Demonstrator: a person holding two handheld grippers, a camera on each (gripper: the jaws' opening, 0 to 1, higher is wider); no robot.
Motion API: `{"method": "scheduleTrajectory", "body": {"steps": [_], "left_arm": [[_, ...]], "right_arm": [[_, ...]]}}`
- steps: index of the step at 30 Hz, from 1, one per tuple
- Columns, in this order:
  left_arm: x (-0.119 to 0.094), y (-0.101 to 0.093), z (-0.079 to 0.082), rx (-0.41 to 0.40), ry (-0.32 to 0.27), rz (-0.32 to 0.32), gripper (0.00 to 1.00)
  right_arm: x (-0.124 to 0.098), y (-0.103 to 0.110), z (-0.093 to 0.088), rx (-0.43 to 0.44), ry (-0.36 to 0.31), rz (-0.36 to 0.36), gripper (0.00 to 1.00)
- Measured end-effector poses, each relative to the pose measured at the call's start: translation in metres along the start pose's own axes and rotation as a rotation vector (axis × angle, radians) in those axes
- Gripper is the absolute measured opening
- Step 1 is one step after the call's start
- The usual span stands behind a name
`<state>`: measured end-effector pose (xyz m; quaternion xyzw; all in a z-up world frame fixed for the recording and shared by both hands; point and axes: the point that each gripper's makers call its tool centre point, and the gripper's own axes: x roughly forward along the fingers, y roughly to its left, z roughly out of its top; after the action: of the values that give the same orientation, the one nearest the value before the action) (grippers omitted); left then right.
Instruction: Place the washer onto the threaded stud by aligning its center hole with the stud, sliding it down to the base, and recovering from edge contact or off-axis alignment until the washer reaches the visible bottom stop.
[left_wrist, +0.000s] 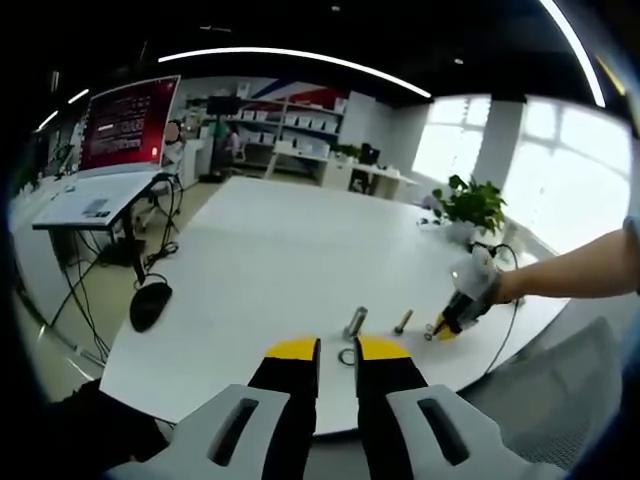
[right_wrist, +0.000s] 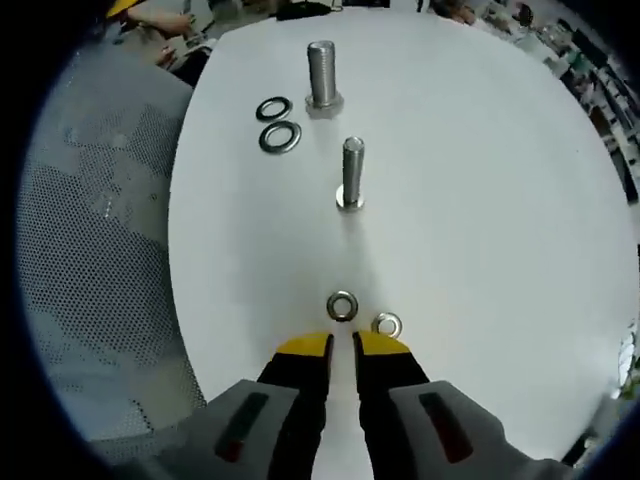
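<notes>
You are holding the right gripper (right_wrist: 341, 345) low over the white bench (right_wrist: 480, 200), its yellow-tipped fingers (right_wrist: 303, 347) standing slightly apart with nothing between them. Just ahead of the tips a small washer (right_wrist: 341, 305) is lying flat on the bench, and a second small washer (right_wrist: 386, 324) is sitting just beside it, off the right finger. Farther along, the slimmer threaded stud (right_wrist: 351, 173) is standing upright on its head, and beyond it the thicker stud (right_wrist: 321, 76) is standing too, with two larger washers (right_wrist: 279, 137) lying flat near its left side, close to each other. In the left gripper view, you are keeping the left gripper (left_wrist: 338, 352) near the bench edge, its fingers (left_wrist: 292, 352) also a little apart and empty, with a washer (left_wrist: 347, 356) resting on the bench right ahead in the gap. The right gripper (left_wrist: 452, 322) is coming in from the right, in your hand (left_wrist: 487, 283), near the two studs (left_wrist: 356, 321).
</notes>
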<state>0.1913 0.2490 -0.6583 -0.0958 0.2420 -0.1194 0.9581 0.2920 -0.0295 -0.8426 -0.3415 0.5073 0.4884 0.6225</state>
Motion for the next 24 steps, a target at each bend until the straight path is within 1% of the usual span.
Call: {"method": "scheduleTrajectory", "body": {"steps": [3, 5, 6, 10, 12, 16, 24], "left_arm": [[0.0, 0.0, 0.0, 0.0, -0.001, 0.001, 0.11], [0.0, 0.0, 0.0, 0.0, -0.001, 0.001, 0.11], [0.0, 0.0, 0.0, 0.0, 0.001, 0.001, 0.11], [0.0, 0.001, 0.0, -0.001, 0.003, 0.003, 0.11], [0.0, 0.001, 0.0, -0.001, 0.003, 0.004, 0.11], [0.0, 0.001, 0.0, -0.003, 0.002, 0.006, 0.11], [0.0, 0.001, 0.0, -0.005, 0.0, 0.009, 0.11]], "right_arm": [[0.001, -0.001, 0.003, -0.019, -0.019, -0.027, 0.15], [0.003, -0.001, 0.01, -0.016, -0.044, -0.038, 0.15], [0.004, 0.001, 0.013, -0.03, -0.052, -0.044, 0.15], [0.006, 0.002, 0.018, -0.074, -0.035, -0.056, 0.16], [0.006, 0.001, 0.02, -0.079, -0.029, -0.056, 0.16], [0.006, 0.001, 0.021, -0.075, -0.039, -0.055, 0.17], [0.006, 0.001, 0.021, -0.1, -0.044, -0.066, 0.14]]}}
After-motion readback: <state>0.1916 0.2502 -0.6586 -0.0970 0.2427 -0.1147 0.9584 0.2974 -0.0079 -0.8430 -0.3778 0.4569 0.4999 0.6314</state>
